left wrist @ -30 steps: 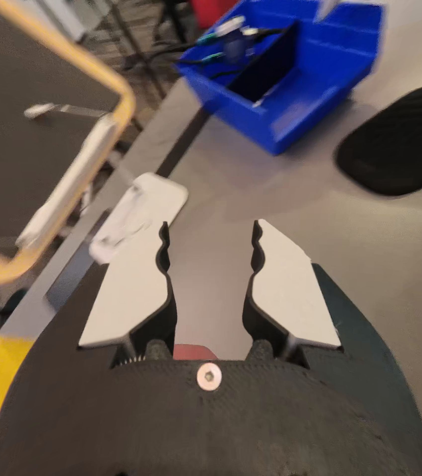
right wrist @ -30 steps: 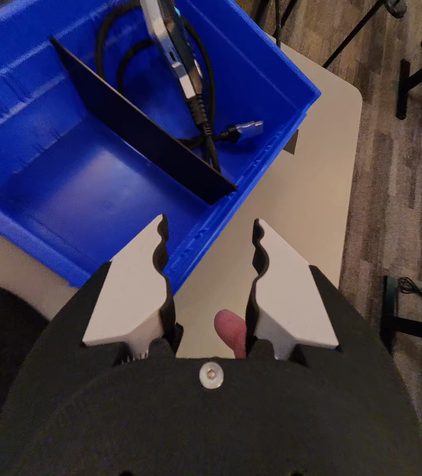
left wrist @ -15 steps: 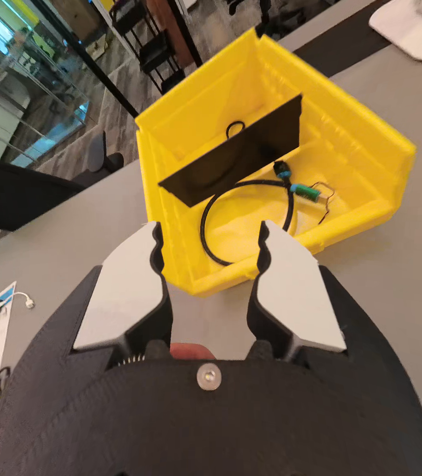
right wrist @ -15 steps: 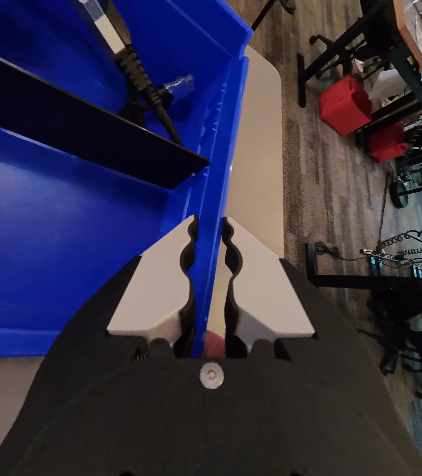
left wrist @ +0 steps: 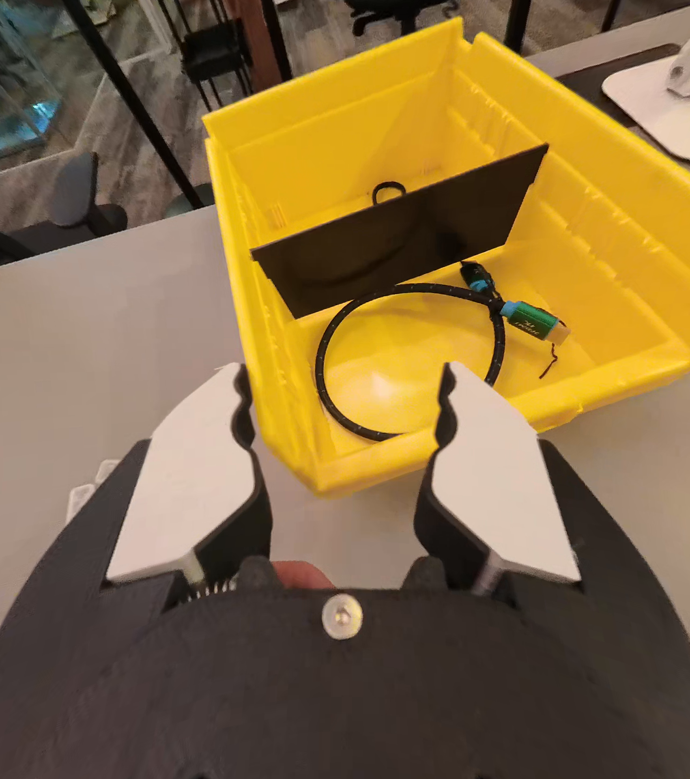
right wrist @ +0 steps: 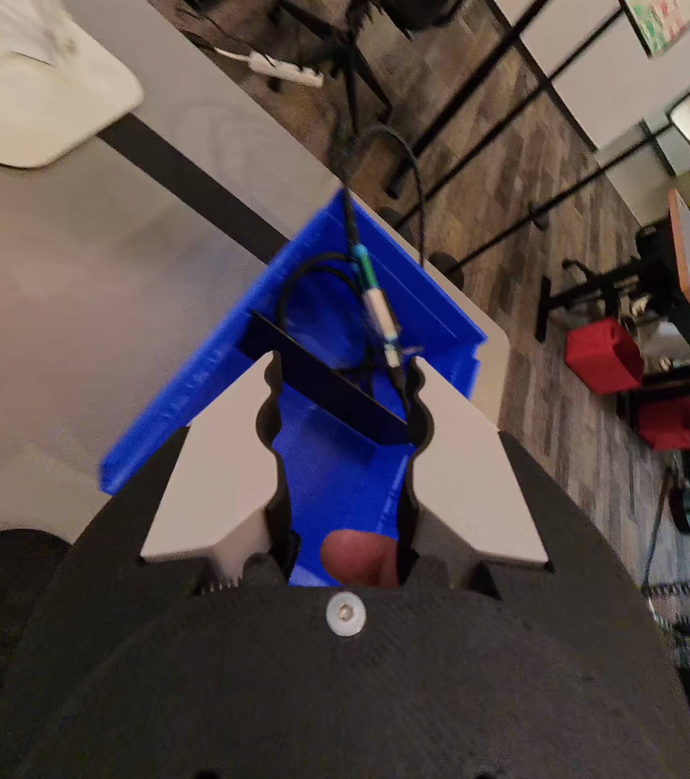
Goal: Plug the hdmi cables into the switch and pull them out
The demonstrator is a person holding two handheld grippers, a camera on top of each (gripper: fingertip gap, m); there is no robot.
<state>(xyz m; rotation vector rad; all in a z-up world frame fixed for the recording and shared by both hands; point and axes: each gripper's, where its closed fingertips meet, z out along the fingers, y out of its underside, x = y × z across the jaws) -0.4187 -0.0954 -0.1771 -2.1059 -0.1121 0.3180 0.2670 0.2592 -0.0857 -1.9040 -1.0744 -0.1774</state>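
We hold the left gripper (left wrist: 341, 375) spread before the yellow bin (left wrist: 587, 177) at frame centre, the right gripper (right wrist: 345, 358) spread over the blue bin (right wrist: 191, 396).

The right gripper (right wrist: 345, 371) is hanging over a blue bin (right wrist: 191, 392) with its fingers (right wrist: 225, 455) spread apart and nothing between them; a black divider (right wrist: 334, 392) is crossing the bin; behind it a silver switch (right wrist: 381, 320) is leaning with black cables (right wrist: 292, 286) plugged in; the bin is sitting on a pale table (right wrist: 60, 274); red boxes (right wrist: 602, 354) are standing on the floor.
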